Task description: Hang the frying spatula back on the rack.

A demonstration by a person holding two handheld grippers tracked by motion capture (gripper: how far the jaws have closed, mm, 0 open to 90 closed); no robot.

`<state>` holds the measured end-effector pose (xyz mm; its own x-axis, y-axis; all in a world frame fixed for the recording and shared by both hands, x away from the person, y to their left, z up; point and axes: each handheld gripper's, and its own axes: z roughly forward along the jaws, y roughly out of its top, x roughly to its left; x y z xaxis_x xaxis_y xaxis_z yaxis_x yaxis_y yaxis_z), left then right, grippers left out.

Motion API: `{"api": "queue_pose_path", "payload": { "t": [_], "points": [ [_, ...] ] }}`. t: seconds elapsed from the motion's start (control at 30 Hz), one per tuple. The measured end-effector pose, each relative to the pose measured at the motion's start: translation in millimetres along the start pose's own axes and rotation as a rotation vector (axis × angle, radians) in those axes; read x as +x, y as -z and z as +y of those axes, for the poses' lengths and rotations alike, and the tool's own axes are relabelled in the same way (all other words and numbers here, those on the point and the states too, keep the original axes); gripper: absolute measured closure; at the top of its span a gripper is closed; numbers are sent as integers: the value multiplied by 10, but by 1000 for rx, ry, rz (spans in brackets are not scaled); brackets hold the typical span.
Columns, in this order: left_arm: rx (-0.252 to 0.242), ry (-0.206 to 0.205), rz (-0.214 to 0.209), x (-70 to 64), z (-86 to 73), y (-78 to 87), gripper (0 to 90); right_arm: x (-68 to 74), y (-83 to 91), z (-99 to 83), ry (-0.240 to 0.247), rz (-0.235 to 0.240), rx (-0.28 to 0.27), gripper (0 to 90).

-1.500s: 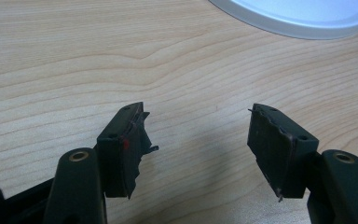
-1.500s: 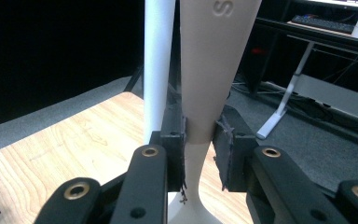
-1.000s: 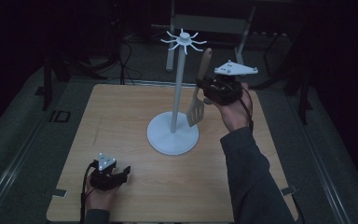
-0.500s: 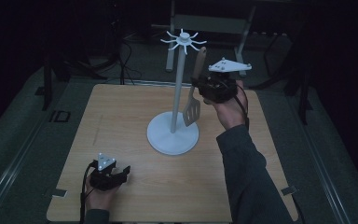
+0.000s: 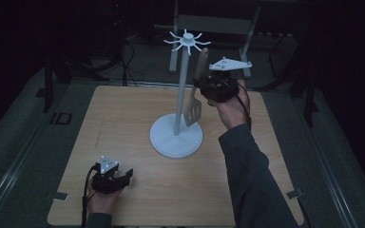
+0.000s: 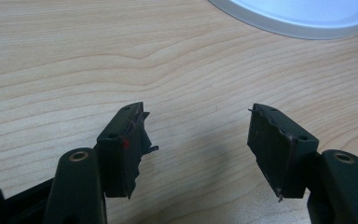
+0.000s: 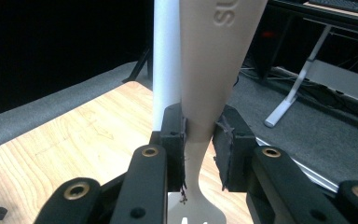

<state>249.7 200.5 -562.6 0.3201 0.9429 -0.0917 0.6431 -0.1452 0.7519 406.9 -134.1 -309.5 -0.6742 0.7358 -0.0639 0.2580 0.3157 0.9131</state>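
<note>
A white utensil stand (image 5: 179, 102) rises from a round base (image 5: 176, 137) at the middle of the wooden table (image 5: 123, 118), with hook arms at its top (image 5: 187, 40). My right gripper (image 5: 208, 87) is shut on the beige handle of a slotted spatula (image 5: 196, 92), held upright close to the pole with its blade hanging down. In the right gripper view the spatula handle (image 7: 214, 60) sits between the pads (image 7: 175, 140), and the pole (image 7: 166, 60) stands just behind. My left gripper (image 5: 123, 176) rests open near the table's front left; its gripper view shows bare wood between the jaws (image 6: 198, 135).
The stand's white base (image 6: 298, 16) lies ahead of the left gripper. Dark floor, cables and a metal frame (image 5: 247, 28) surround the table. The wood to the left of the stand is bare.
My right gripper has risen and moved toward the pole's top with the spatula, lifting its handle nearer the hook arms. The left gripper has stayed put.
</note>
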Motion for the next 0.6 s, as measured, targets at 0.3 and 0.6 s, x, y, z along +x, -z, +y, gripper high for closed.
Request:
{"api": "queue_pose_path", "payload": {
  "t": [0.3,0.6],
  "points": [
    [2,-3,1,1,2,-3,372,13,-80,71,0,0,14,744],
    [2,-1,-1,-6,1,-6,372,-2,-85,20,0,10,3,559]
  ]
}}
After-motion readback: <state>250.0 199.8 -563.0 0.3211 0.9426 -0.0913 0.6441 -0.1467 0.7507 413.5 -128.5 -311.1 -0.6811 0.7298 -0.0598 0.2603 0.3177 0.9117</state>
